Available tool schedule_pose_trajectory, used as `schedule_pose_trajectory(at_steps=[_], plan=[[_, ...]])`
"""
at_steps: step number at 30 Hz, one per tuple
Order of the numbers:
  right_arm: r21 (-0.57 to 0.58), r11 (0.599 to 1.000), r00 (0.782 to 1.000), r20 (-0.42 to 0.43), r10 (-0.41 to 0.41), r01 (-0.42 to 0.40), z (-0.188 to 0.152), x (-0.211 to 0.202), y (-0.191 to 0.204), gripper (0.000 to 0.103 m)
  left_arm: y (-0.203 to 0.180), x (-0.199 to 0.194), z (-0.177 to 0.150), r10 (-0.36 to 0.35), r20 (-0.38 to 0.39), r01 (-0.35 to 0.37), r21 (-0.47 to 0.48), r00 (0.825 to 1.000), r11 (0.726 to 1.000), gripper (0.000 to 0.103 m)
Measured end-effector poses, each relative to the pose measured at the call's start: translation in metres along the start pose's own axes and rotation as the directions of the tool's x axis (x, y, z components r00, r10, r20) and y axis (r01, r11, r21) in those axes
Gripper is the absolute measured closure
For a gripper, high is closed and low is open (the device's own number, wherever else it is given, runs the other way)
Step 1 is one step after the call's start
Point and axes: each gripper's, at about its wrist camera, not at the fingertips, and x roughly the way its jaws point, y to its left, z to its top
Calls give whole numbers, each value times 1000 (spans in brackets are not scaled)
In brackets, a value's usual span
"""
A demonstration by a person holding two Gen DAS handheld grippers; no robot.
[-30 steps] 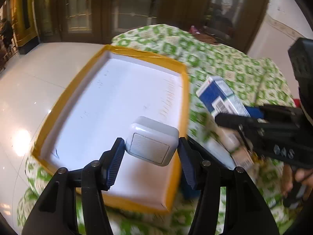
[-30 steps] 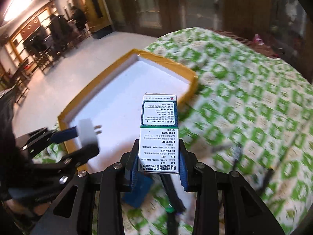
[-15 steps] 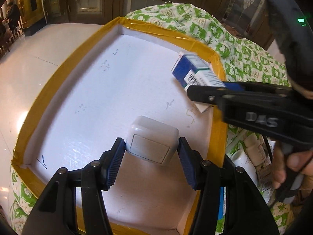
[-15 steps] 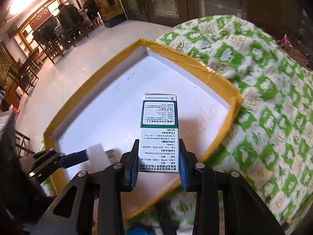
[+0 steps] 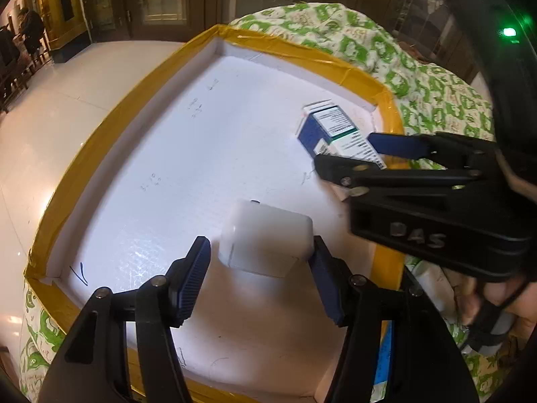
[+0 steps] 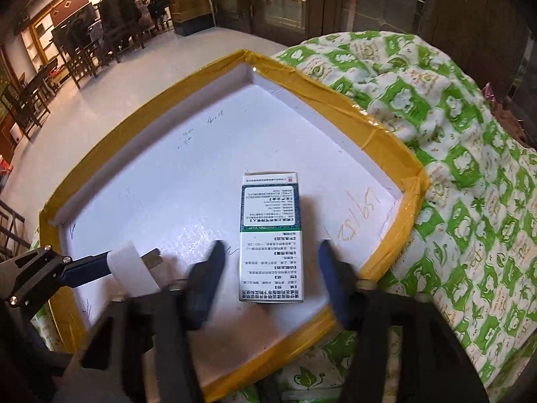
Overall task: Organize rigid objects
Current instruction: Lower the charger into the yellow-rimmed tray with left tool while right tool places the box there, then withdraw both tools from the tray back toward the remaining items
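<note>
A smooth white plastic charger (image 5: 265,243) is seen between ribbed blue fingers (image 5: 193,280); a glossy printed card box (image 6: 271,236) lies on matt white foam tray (image 6: 174,181) edged with shiny yellow tape.

Black frames w/ silver screws, blue ribbed jaws, "DAS" embossed, green LED.

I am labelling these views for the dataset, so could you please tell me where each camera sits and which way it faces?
Left wrist: sits on the left tool, looking forward and down into the yellow-rimmed tray; its open fingers flank the white charger, with the right tool and hand at right.
Right wrist: sits on the right tool, looking into the same tray; its open fingers flank the medicine box, with the left tool at lower left.
Shared: tray, charger, box, green patterned cloth.
</note>
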Motion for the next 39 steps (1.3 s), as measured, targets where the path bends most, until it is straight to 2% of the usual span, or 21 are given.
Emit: schedule_pose_trajectory(at_steps=[5, 9, 13, 17, 21, 26, 30, 32, 34, 39], plan=[[19, 1000, 1000, 29, -11, 10, 2, -15, -4, 47, 3, 1, -1, 19, 5, -19, -11, 1000, 1000, 44], [27, 999, 998, 51, -34, 33, -7, -36, -7, 47, 5, -4, -2, -6, 46, 7, -18, 999, 1000, 44], [35, 997, 995, 74, -65, 62, -20, -60, -6, 47, 12, -12, -2, -45, 98, 51, -68, 994, 996, 44], [72, 994, 991, 99, -95, 88, -36, -85, -5, 46, 15, -18, -3, -33, 94, 42, -96, 995, 995, 43], [95, 986, 982, 119, -145, 134, -57, -107, -4, 43, 7, -26, -5, -31, 98, 38, -75, 995, 996, 32], [110, 981, 978, 119, -171, 159, -77, -122, -4, 43, -7, -41, -8, -45, 103, 49, -40, 994, 998, 26], [133, 976, 976, 114, -186, 171, -88, -128, -7, 41, -16, -54, -14, -47, 108, 49, -13, 993, 999, 26], [144, 973, 973, 118, -198, 180, -94, -132, -7, 32, -21, -60, -18, -49, 107, 49, 6, 993, 999, 26], [155, 968, 967, 133, -219, 198, -101, -139, -6, 27, -27, -65, -24, -48, 107, 46, 24, 993, 999, 26], [182, 957, 957, 146, -252, 224, -113, -153, -8, 26, -40, -74, -39, -50, 104, 43, 65, 993, 997, 26]])
